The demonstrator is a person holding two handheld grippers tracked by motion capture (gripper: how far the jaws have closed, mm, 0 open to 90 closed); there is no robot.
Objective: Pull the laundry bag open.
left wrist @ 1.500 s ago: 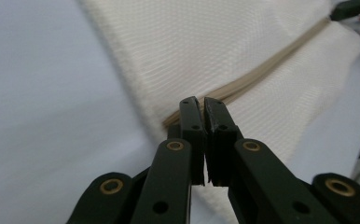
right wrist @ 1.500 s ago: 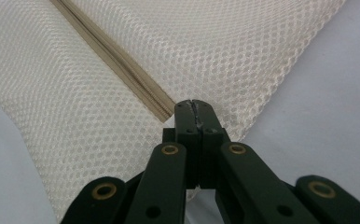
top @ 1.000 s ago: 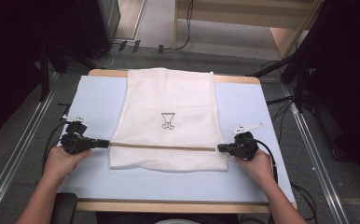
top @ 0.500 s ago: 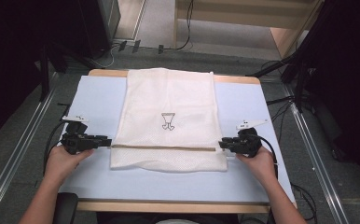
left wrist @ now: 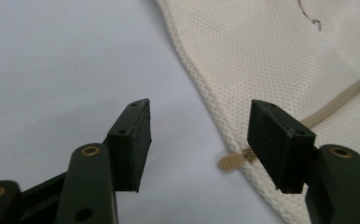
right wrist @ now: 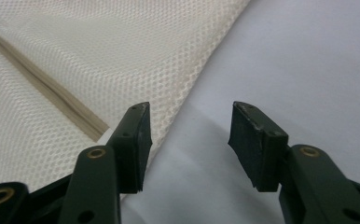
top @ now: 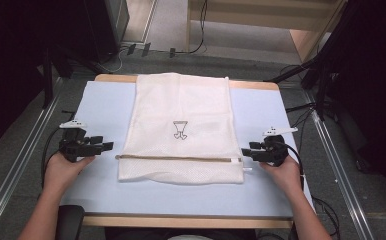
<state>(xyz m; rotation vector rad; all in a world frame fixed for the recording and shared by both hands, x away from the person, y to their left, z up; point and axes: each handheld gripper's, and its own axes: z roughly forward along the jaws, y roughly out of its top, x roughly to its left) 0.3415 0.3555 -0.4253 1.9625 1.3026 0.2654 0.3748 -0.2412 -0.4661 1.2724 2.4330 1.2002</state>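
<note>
White mesh zip-up laundry bag (top: 181, 132) lying flat at the middle of the pale blue table (top: 101, 105), flanked by the left gripper (top: 106, 146) and right gripper (top: 247, 151), whose jaws, having just been opening, stand wide with nothing between them.

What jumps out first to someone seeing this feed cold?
A white mesh laundry bag lies flat mid-table on the pale blue mat, its tan zipper crossing near the person. At each zipper end sits a gripper, left gripper and right gripper, jaws just opened, holding nothing.
</note>
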